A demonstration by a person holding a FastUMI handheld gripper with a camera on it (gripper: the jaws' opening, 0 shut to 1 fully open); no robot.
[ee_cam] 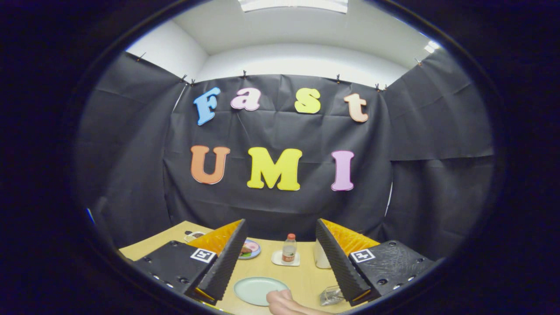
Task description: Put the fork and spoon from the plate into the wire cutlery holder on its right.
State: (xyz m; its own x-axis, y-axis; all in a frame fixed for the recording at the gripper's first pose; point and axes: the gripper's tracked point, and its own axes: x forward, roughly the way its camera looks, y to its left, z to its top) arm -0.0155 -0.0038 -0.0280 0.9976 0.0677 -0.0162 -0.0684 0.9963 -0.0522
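Hovering with fingers spread wide, gripping nothing: gripper [278, 258]. Between and below the fingers, pale green plate [258, 290], a hand [286, 304] touching its near rim. Cutlery direction unclear. Beyond, 1 small bottle [288, 248] on tan table [302, 278].

Staged recording booth inside a white-walled room — black cloth [280, 210] clipped up as walls on three sides, ceiling light panel [293, 4] overhead. A light wooden table [306, 275] carries household props — pale plate [256, 291], small bottle [288, 248] on a coaster.
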